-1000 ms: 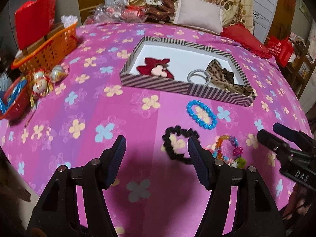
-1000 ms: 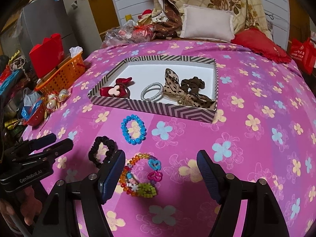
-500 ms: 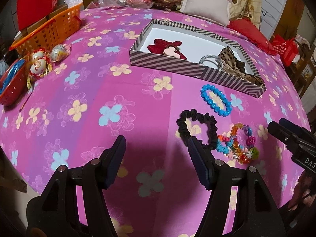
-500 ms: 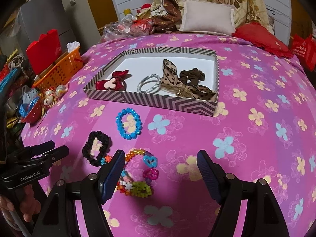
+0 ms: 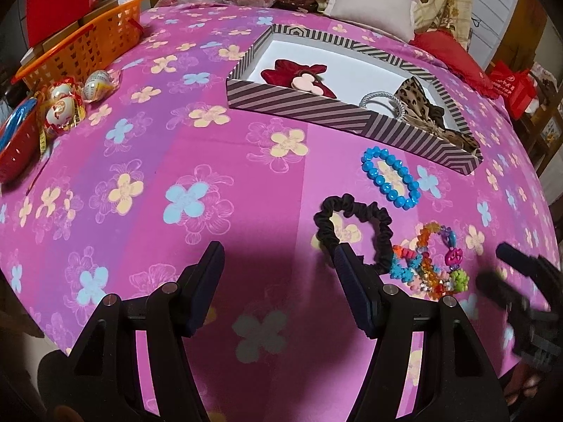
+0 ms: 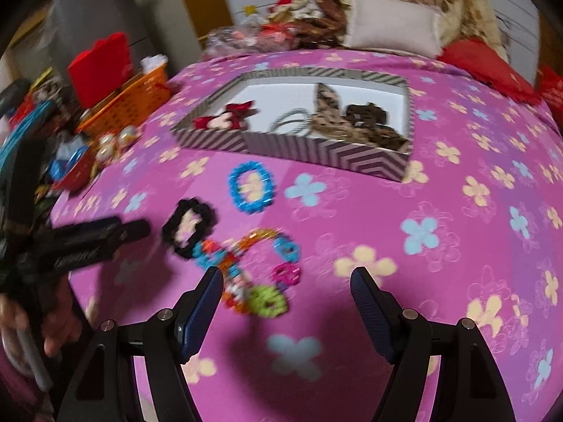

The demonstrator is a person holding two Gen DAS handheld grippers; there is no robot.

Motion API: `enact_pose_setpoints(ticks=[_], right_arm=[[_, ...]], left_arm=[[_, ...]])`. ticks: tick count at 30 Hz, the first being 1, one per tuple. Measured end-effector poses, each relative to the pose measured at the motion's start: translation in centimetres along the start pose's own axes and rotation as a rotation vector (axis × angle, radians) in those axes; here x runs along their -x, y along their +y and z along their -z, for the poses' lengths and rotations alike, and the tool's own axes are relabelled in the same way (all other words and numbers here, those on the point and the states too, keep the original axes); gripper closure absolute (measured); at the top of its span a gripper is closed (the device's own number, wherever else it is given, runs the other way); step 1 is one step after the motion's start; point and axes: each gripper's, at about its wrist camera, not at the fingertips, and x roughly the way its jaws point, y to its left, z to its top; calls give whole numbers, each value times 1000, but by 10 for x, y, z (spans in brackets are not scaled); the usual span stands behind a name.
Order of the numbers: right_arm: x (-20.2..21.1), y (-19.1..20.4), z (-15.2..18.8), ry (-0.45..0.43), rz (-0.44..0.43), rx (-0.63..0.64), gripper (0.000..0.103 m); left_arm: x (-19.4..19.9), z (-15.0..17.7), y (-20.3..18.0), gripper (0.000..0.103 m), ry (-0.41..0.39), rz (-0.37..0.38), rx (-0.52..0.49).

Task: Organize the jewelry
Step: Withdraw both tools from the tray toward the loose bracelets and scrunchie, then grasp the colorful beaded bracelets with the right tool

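Since the earlier frames both grippers have dropped closer to the pink flowered bedspread (image 5: 211, 161). The left gripper (image 5: 278, 281) and right gripper (image 6: 286, 302) stand with jaws apart, holding nothing. The black fabric scrunchie (image 5: 352, 225) lies touching the multicoloured plastic bead bracelet (image 6: 253, 270); the blue bead bracelet (image 5: 390, 183) sits nearer the striped cardboard tray (image 5: 316, 109). Risk: lifting one of the two touching pieces may drag the other along, and both grippers converging on them may collide.
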Motion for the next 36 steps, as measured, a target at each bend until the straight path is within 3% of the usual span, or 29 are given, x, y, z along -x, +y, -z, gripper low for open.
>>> enact_pose_setpoints(ticks=[8, 10, 12, 15, 19, 29, 31, 34, 36], right_arm=[[-1, 7, 12, -2, -7, 32, 31], [1, 13, 10, -9, -15, 55, 38], [-1, 23, 6, -6, -20, 91, 52], [-8, 36, 2, 8, -20, 136, 59], [-20, 49, 2, 32, -27, 182, 62], [-42, 44, 0, 70, -7, 191, 80], [-40, 39, 0, 64, -34, 162, 82], [-32, 30, -2, 40, -78, 113, 95], [-28, 19, -4, 33, -105, 68, 95]], left_arm=[[-3, -2, 1, 38, 4, 3, 10], [-5, -3, 1, 38, 6, 5, 9], [-6, -3, -1, 38, 7, 5, 8], [-7, -4, -2, 38, 8, 6, 8], [-7, -4, -3, 38, 4, 6, 7], [-11, -8, -1, 38, 9, 15, 16], [-13, -8, -1, 38, 13, 16, 18], [-14, -9, -3, 38, 13, 19, 14], [-15, -10, -5, 38, 11, 20, 7]])
